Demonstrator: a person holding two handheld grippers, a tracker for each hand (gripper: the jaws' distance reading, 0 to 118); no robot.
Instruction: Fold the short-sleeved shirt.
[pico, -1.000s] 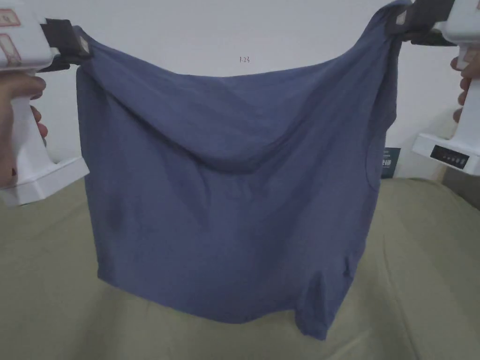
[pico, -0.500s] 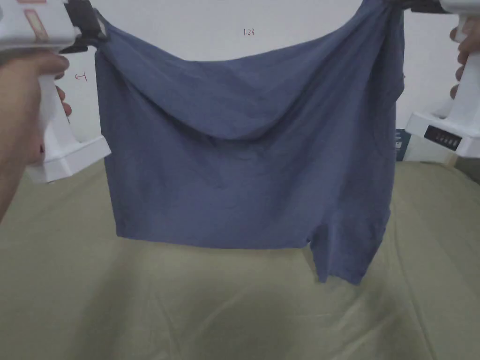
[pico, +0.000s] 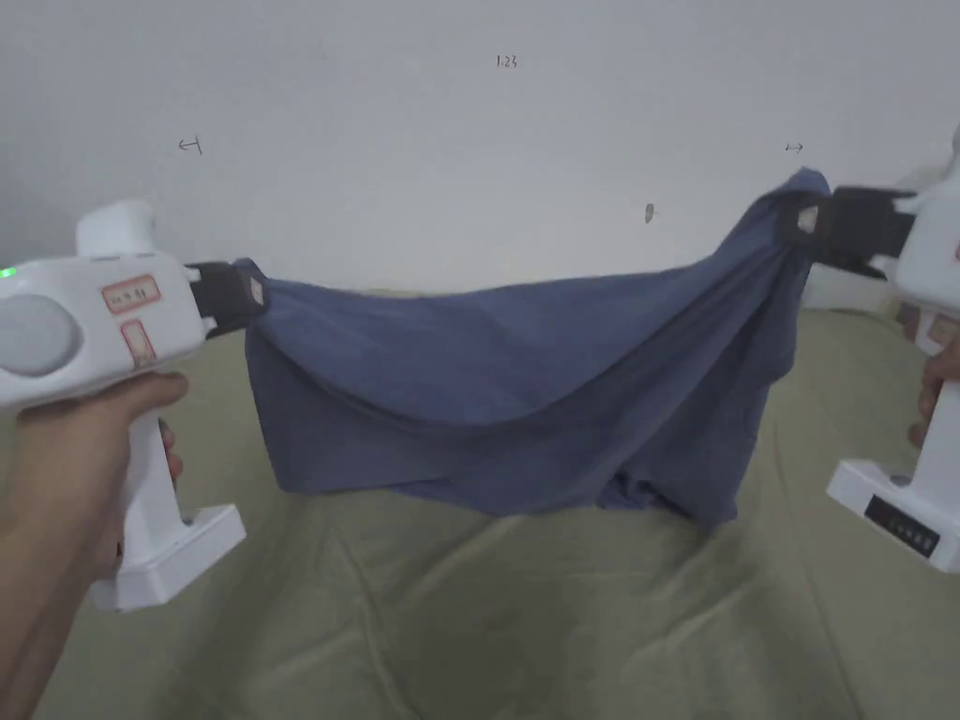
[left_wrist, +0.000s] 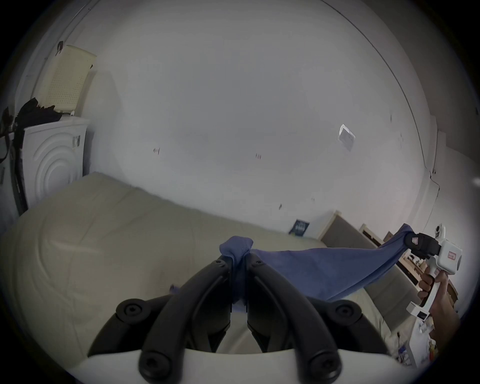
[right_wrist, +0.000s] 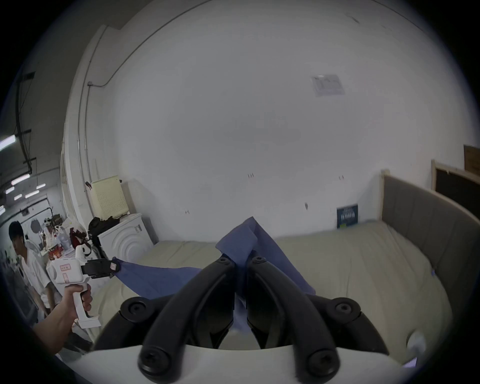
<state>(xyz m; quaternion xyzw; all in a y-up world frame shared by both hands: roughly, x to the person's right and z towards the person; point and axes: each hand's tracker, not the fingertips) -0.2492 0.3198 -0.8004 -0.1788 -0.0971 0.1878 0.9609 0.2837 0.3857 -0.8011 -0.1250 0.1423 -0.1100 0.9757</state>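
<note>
A blue short-sleeved shirt (pico: 525, 375) hangs stretched between my two grippers above the bed (pico: 525, 619), sagging in the middle, with its lower edge touching the bedding. My left gripper (pico: 246, 292) is shut on one top corner at the left. My right gripper (pico: 804, 221) is shut on the other corner, higher up at the right. In the left gripper view a bunch of blue cloth (left_wrist: 237, 250) sticks out between the closed jaws. In the right gripper view the shirt (right_wrist: 245, 240) likewise pokes up past the closed jaws.
The bed carries a wrinkled olive sheet and runs along a white wall (pico: 469, 169). A padded grey headboard (right_wrist: 426, 223) stands at its right end. A white cabinet (right_wrist: 127, 240) with a cream basket stands at the left end. A person (right_wrist: 28, 262) stands beyond it.
Both grippers have come down with the shirt. It hung free and tall before; now its lower part rests on the bed and the cloth sags between the grippers.
</note>
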